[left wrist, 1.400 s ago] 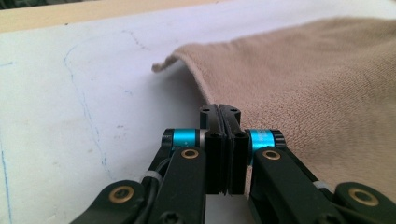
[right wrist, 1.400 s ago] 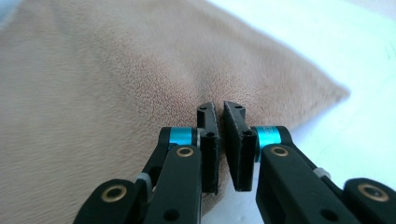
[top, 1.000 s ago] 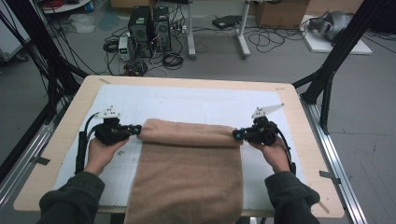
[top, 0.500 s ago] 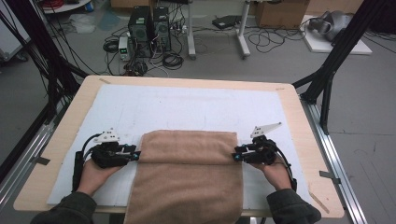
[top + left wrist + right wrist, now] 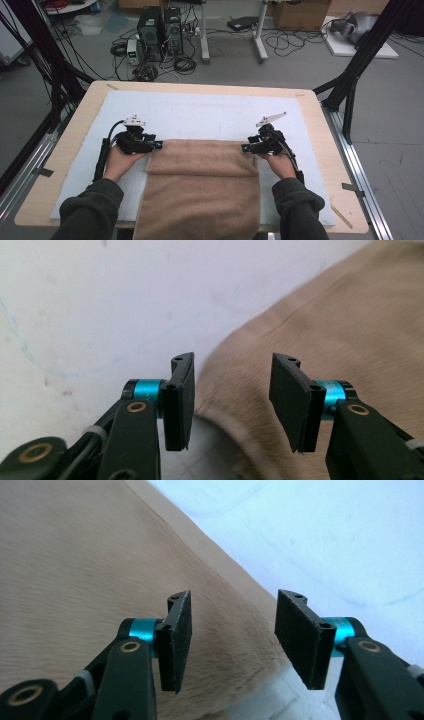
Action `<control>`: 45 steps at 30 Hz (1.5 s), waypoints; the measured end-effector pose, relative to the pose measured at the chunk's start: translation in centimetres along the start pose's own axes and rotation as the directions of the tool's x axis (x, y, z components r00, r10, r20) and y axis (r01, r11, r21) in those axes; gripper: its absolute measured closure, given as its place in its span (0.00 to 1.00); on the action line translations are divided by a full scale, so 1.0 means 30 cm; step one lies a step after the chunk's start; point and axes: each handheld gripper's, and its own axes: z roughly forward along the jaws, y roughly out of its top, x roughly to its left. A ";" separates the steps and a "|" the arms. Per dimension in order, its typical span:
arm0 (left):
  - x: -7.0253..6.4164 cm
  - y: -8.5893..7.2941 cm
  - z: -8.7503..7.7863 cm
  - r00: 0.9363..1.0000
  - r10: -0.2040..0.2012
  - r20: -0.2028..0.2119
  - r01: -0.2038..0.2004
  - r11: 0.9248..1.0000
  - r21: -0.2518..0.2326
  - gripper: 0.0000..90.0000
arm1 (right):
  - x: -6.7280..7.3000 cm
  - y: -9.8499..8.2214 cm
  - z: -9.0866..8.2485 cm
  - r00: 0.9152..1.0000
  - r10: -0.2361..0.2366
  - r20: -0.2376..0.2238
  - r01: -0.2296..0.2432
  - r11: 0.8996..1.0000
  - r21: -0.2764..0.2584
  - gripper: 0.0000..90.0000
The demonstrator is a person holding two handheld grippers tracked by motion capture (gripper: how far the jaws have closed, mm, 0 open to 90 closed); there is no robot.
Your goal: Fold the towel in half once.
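A tan towel [image 5: 205, 195] lies on the white mat [image 5: 200, 112], its far part folded back into a flat band, its near end hanging over the table's front edge. My left gripper [image 5: 159, 145] sits at the band's far left corner. In the left gripper view its jaws [image 5: 232, 400] have just been opening, and the towel's corner [image 5: 350, 330] lies loose between and beyond them. My right gripper [image 5: 245, 148] sits at the far right corner. Its jaws [image 5: 232, 640] have also just been opening and stand apart over the towel's edge [image 5: 75, 580], with neither pad pressing on it.
The wooden table [image 5: 65, 150] has bare mat to the left, right and far side of the towel. Black frame posts [image 5: 350, 85] stand at the far corners. Computers and cables [image 5: 160, 30] lie on the floor beyond.
Both grippers drew the towel's far edge toward the person, laid it down as a flat fold and let go. They then shifted slightly away with jaws apart.
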 end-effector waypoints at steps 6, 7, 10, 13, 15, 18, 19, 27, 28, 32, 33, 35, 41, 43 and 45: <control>0.007 -0.011 0.007 0.997 0.037 0.063 -0.037 0.999 0.009 0.92 | 0.005 -0.013 0.035 0.999 -0.038 0.007 0.037 0.998 0.043 0.86; 0.005 -0.011 0.002 0.997 0.039 0.066 -0.040 0.999 0.004 0.93 | 0.006 -0.014 0.033 1.000 -0.027 -0.016 0.028 0.998 0.050 0.90; -0.008 -0.006 -0.026 0.997 0.047 0.066 -0.045 0.998 -0.032 0.93 | 0.010 -0.016 0.020 0.999 -0.037 -0.039 0.039 0.998 0.051 0.93; -0.028 -0.001 -0.077 0.995 0.064 0.071 -0.058 0.995 -0.084 0.93 | 0.027 -0.012 -0.016 0.996 -0.049 -0.075 0.050 0.999 0.012 0.93; -0.048 -0.005 -0.116 0.994 0.080 0.074 -0.071 0.990 -0.118 0.93 | 0.047 -0.007 -0.051 0.993 -0.067 -0.096 0.067 0.998 -0.008 0.93; -0.090 -0.039 -0.192 0.989 0.116 0.088 -0.102 0.982 -0.157 0.92 | 0.098 -0.008 -0.126 0.986 -0.116 -0.119 0.110 0.993 -0.053 0.93; -0.111 -0.060 -0.224 0.987 0.129 0.099 -0.110 0.978 -0.176 0.92 | 0.122 -0.015 -0.158 0.982 -0.140 -0.123 0.132 0.989 -0.071 0.93; -0.227 -0.217 -0.349 0.960 0.182 0.212 -0.131 0.964 -0.232 0.67 | 0.286 -0.117 -0.326 0.916 -0.238 -0.323 0.163 0.956 -0.244 0.78; -0.223 -0.214 -0.343 0.961 0.182 0.208 -0.133 0.964 -0.232 0.66 | 0.282 -0.117 -0.316 0.923 -0.227 -0.312 0.160 0.961 -0.227 0.75; -0.202 -0.182 -0.287 0.976 0.176 0.127 -0.151 0.971 -0.187 0.61 | 0.230 -0.114 -0.251 0.958 -0.175 -0.227 0.144 0.978 -0.150 0.68; -0.192 -0.172 -0.266 0.979 0.173 0.105 -0.153 0.973 -0.171 0.60 | 0.213 -0.111 -0.231 0.966 -0.172 -0.192 0.148 0.980 -0.131 0.65; -0.177 -0.152 -0.225 0.981 0.185 0.056 -0.176 0.975 -0.139 0.58 | 0.185 -0.104 -0.193 0.977 -0.163 -0.139 0.149 0.983 -0.105 0.60; -0.119 -0.108 -0.112 0.989 0.150 -0.011 -0.151 0.985 -0.082 0.55 | 0.122 -0.104 -0.100 0.987 -0.147 -0.060 0.145 0.989 -0.037 0.51; -0.101 -0.108 -0.077 0.992 0.122 -0.013 -0.123 0.991 -0.046 0.50 | 0.112 -0.107 -0.074 0.988 -0.142 -0.064 0.142 0.990 -0.002 0.50; -0.086 -0.112 -0.049 0.996 0.092 -0.020 -0.093 0.996 -0.013 0.43 | 0.107 -0.112 -0.053 0.988 -0.144 -0.050 0.145 0.989 0.019 0.50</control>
